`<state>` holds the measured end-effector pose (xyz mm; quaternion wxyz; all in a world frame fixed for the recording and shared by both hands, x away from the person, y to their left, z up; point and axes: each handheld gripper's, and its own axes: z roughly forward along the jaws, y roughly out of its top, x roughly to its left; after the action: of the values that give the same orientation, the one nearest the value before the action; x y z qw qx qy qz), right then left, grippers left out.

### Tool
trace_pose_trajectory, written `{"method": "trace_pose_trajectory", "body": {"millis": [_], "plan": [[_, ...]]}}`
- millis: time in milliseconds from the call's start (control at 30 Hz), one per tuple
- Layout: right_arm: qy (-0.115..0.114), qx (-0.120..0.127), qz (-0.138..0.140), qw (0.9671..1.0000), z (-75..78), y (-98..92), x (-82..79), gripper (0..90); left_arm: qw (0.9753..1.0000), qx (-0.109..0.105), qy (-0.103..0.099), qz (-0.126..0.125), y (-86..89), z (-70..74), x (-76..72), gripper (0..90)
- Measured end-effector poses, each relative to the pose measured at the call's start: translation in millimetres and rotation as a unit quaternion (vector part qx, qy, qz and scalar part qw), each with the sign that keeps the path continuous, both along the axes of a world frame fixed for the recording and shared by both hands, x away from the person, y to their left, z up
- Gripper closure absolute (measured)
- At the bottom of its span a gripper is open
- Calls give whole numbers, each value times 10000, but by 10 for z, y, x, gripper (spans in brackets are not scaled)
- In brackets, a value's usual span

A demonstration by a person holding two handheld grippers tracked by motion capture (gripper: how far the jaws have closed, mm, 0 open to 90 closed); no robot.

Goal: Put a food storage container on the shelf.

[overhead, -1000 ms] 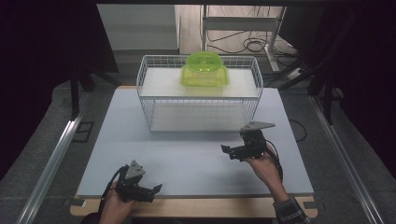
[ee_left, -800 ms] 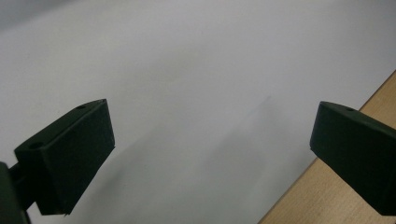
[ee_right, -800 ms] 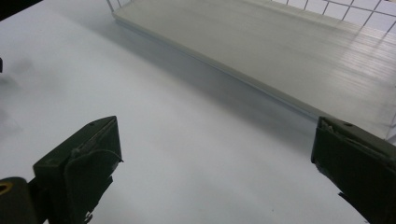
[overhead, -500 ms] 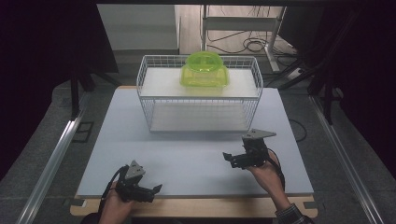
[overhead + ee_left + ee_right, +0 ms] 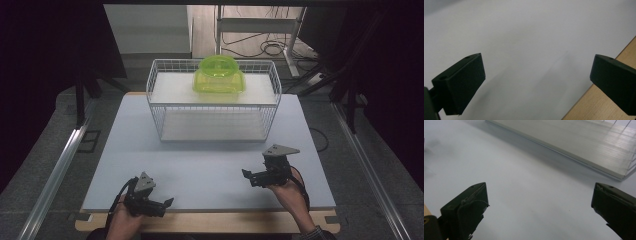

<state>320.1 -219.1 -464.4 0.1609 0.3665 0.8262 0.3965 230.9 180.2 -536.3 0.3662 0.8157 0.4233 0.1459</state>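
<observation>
Jaws spread on both: left hand-held gripper (image 5: 167, 202) and right hand-held gripper (image 5: 248, 176) sit empty over the near surface (image 5: 210, 165), well apart from the wire basket (image 5: 155, 107).

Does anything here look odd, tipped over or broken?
Nothing stands out. The green plastic container sits level on the upper shelf of the white wire rack, which stands square on the table. Both claws, left and right, are open and hold nothing.

Left tongs (image 5: 167, 202) agape; right tongs (image 5: 246, 175) agape
</observation>
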Motion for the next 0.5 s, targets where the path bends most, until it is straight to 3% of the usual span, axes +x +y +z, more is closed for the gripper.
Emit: {"method": "trace_pose_trajectory", "body": {"millis": [500], "plan": [[29, -135, -115, 9998, -135, -165, -166, 11, 10000, -14, -1, -19, -4, -6, 1, 0]]}}
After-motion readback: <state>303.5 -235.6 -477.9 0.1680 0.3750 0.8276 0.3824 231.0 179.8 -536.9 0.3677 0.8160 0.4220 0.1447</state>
